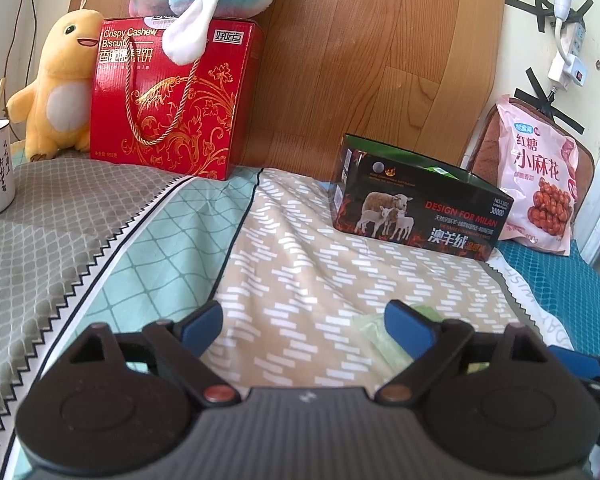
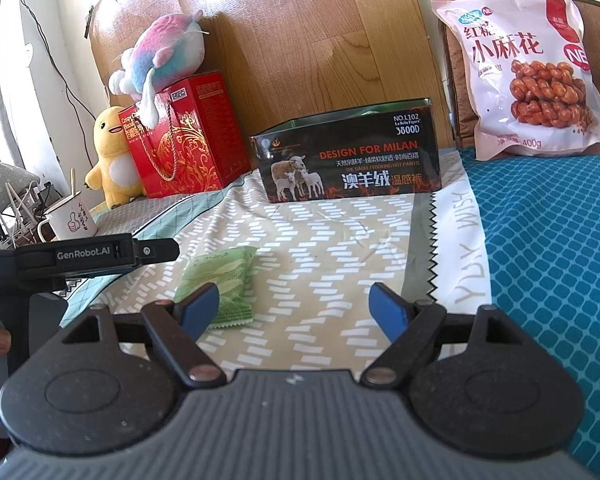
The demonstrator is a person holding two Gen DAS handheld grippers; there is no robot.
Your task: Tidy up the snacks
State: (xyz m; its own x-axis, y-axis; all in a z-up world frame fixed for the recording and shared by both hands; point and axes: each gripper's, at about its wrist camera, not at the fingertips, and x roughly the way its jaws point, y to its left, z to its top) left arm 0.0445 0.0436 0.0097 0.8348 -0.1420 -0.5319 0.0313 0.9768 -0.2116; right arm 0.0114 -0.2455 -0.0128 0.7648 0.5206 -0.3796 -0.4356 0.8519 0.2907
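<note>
Bedspread (image 2: 332,240) under both grippers, left gripper (image 1: 306,326) and right gripper (image 2: 294,306) gaping wide, empty; green snack packet (image 2: 220,276) near black box (image 2: 352,160), pink snack bag (image 2: 528,72) beside box

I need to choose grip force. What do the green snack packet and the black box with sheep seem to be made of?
The green snack packet looks like thin plastic film, slightly glossy: it has crimped, serrated end seals and a puffy, wrinkled body. The black box looks like printed cardboard with a mild sheen: flat panels, sharp folded edges, open top with thin walls. It could be coated paperboard; the pictures leave that open.
</note>
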